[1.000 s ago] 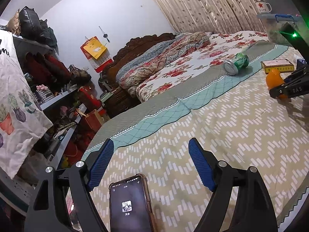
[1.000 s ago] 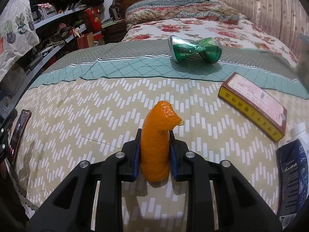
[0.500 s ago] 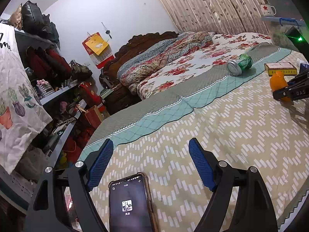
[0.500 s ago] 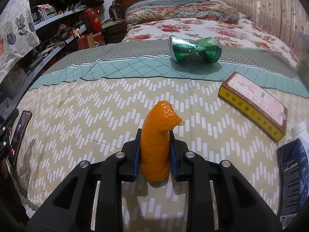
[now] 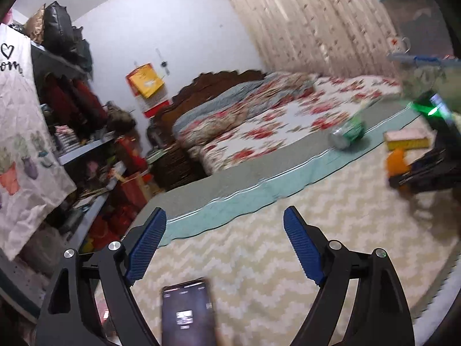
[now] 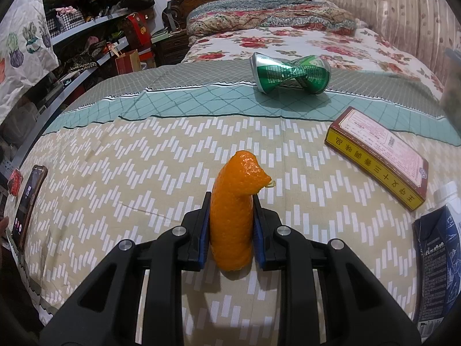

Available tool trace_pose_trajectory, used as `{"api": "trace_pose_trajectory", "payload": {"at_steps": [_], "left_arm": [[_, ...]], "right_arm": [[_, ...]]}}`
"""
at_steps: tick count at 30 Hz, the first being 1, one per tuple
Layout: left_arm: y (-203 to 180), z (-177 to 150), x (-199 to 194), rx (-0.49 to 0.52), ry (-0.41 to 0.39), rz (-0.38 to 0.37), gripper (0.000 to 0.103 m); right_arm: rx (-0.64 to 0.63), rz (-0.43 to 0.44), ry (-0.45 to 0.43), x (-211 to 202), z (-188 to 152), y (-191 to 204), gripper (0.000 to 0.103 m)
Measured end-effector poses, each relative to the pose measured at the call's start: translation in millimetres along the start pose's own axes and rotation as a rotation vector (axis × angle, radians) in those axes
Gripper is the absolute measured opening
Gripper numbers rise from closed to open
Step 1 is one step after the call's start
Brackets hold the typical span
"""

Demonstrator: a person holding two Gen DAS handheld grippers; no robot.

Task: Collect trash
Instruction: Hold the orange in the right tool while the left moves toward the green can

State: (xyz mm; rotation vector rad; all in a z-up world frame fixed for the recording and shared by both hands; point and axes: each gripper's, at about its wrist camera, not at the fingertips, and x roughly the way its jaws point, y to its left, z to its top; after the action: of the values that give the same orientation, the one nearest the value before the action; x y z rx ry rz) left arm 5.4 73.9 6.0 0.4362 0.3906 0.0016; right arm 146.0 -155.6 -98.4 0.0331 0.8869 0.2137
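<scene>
Lifting, my left gripper (image 5: 224, 242) has just spread wider, empty; right gripper (image 6: 230, 216) pinches 1 soft, probably light orange peel (image 6: 233, 213) mid-length.

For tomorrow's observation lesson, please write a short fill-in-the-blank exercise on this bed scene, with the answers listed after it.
1. The right gripper is shut on a piece of ____ peel.
2. The crushed can is mostly ____ in colour.
3. The left gripper holds ____ between its fingers.
4. The box has a ____ side bearing red characters.

Missing words: orange; green; nothing; yellow
</scene>
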Motion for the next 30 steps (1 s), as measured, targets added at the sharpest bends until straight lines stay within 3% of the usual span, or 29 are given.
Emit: {"api": "trace_pose_trajectory", "payload": {"at_steps": [9,30], "left_arm": [[-21.5,11.3,-7.0,0.009,-0.016,-0.109,0.080],[-31.4,9.8,-1.8,0.012,-0.005,-0.121,0.080]], "right_arm": [[0.016,0.014,-0.002,-0.3,-0.6,-2.2,0.027],[0.025,0.029,-0.003,0.5,-2.4,-7.9,0.027]]}}
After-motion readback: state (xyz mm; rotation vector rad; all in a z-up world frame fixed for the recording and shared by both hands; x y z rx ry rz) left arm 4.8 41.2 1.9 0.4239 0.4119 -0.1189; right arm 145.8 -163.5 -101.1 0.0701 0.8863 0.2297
